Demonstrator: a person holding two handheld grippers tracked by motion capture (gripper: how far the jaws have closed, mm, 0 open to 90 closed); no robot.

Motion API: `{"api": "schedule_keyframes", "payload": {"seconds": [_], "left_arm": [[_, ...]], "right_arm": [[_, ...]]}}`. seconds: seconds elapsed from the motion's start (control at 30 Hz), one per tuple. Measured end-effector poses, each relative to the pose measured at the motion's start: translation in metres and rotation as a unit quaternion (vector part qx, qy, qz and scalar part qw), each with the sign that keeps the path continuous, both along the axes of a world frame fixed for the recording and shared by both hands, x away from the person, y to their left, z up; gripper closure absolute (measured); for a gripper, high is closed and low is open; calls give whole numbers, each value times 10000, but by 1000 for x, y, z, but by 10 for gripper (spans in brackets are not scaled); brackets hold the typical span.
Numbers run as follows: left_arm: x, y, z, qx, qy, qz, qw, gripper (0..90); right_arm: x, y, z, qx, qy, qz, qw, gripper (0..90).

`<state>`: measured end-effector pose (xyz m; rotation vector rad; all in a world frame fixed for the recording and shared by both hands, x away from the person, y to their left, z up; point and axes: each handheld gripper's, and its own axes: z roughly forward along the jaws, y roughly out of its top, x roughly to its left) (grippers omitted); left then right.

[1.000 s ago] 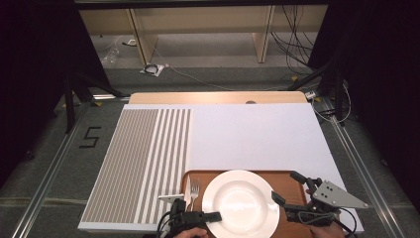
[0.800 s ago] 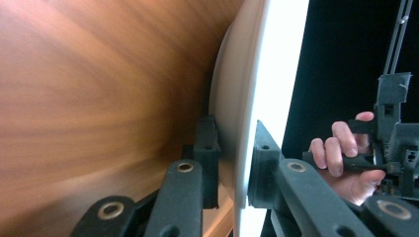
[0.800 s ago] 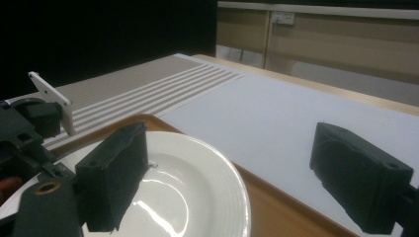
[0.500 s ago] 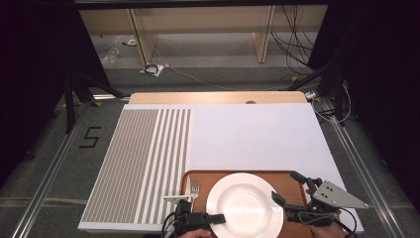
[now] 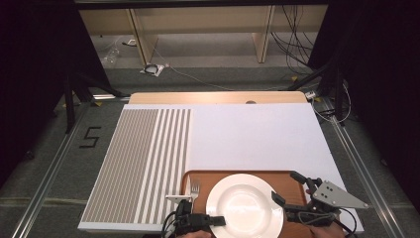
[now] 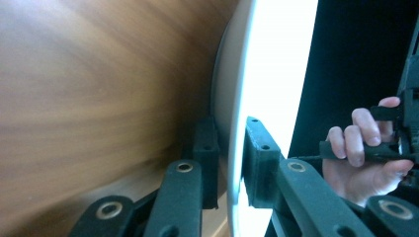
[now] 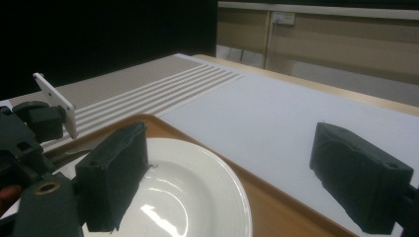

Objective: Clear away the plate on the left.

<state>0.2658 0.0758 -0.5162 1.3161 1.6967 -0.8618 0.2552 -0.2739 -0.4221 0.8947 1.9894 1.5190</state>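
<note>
The left gripper point(image 5: 218, 220) sits at the near edge of the table, its jaws clamped on the near-left rim of the white plate point(image 5: 244, 208); in the left gripper view the rim point(image 6: 232, 123) runs edge-on between the two black pads point(image 6: 259, 153), one pad under it against the wood and one on top. The right gripper point(image 5: 289, 187) is at the plate's right side with its jaws spread wide, one jaw just beside the plate's right rim and the other farther out over the tray, holding nothing; the right gripper view shows the near pad point(image 7: 111, 173) over the plate's edge and the far pad over the white mat. The plate rests on a brown wooden tray point(image 5: 289, 179), with a fork point(image 5: 194, 190) lying to its left on the tray. Beyond the tray stretches the white table mat point(image 5: 252, 134), striped grey along its left part point(image 5: 143, 158), and past it the wooden table edge point(image 5: 218, 97).
</note>
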Motion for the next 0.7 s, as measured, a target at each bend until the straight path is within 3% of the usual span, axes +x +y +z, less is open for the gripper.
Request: {"api": "schedule_keyframes", "payload": {"seconds": [0.13, 0.23, 0.43, 0.7], "left_arm": [[1, -1, 5, 82, -182, -166, 9997, 707], [1, -4, 10, 267, -413, -290, 9984, 645], [4, -1, 15, 379, -575, -308, 9972, 576], [5, -1, 23, 597, -859, -485, 9933, 480]], "right_arm": [[0, 0, 0, -25, 2, -3, 10000, 156], [0, 0, 0, 25, -30, 8, 10000, 156], [0, 0, 0, -18, -5, -1, 10000, 156], [0, 0, 0, 6, -16, 10, 10000, 156]]}}
